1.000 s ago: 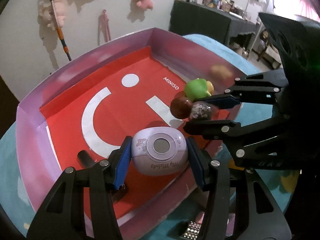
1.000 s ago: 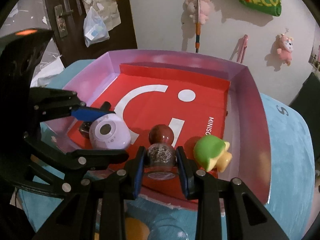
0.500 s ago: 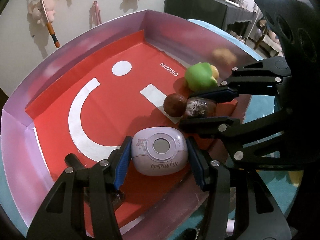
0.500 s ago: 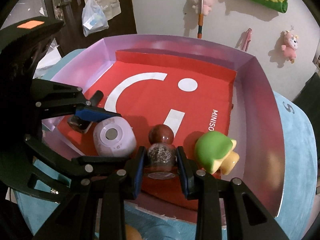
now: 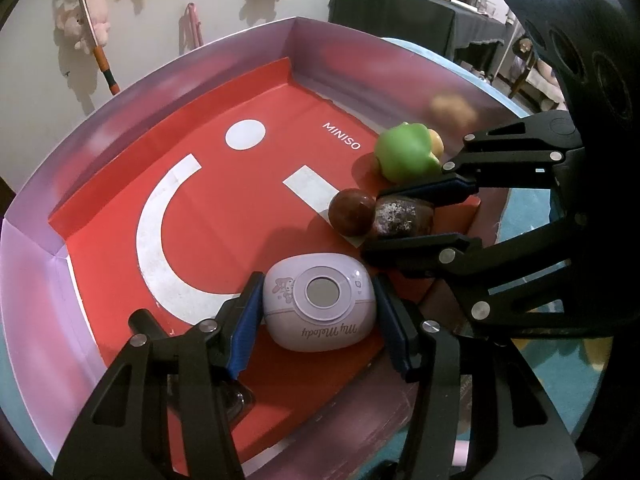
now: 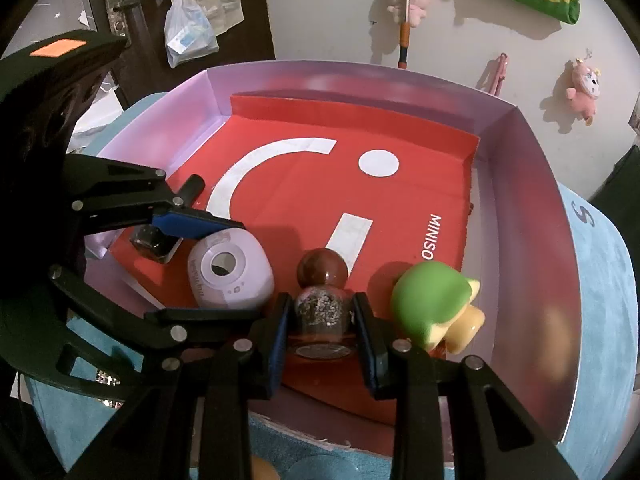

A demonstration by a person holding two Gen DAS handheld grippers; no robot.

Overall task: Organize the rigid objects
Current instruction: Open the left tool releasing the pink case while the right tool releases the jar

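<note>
Here, everything lies inside one box, both grippers reaching in over its near wall.

Left gripper [image 5: 318, 312]: pinching a lilac rounded plastic case with a round grey window and "My Melody" script [image 5: 320, 306]; a blue pad presses each side.

Lilac case position: right between the left gripper's fingers, low over the red floor close to the near wall; whether it touches the floor I cannot tell.

Right gripper [image 6: 322, 316]: pressed together on a small glass bottle filled with dark glittery grains [image 6: 322, 312]; its blue pads squeeze the bottle's body from both sides.

Bottle position: between the right gripper's fingers, tilted, its round reddish-brown ball stopper [image 6: 322, 270] pointing away from the gripper toward the white stripe on the liner.

Green toy: a glossy green rounded figure with a pale yellow base [image 6: 434, 304] lies on its side just right of the right gripper, near the box's right wall, apart from the bottle.

Dark bottle: a small dark glass bottle with a black cylindrical cap [image 6: 154, 242] sits beyond the left gripper's outer finger, partly hidden by it.

Box: a shallow cardboard box with lilac-pink walls [image 6: 532, 208] and a red liner printed with a white smile mark and "MINISO" [image 6: 320, 192].

Bench: covered in teal plush fabric [image 6: 600, 320], showing around the box.

Grippers to each other: side by side, fingers close, not touching as far as can be seen.
</note>
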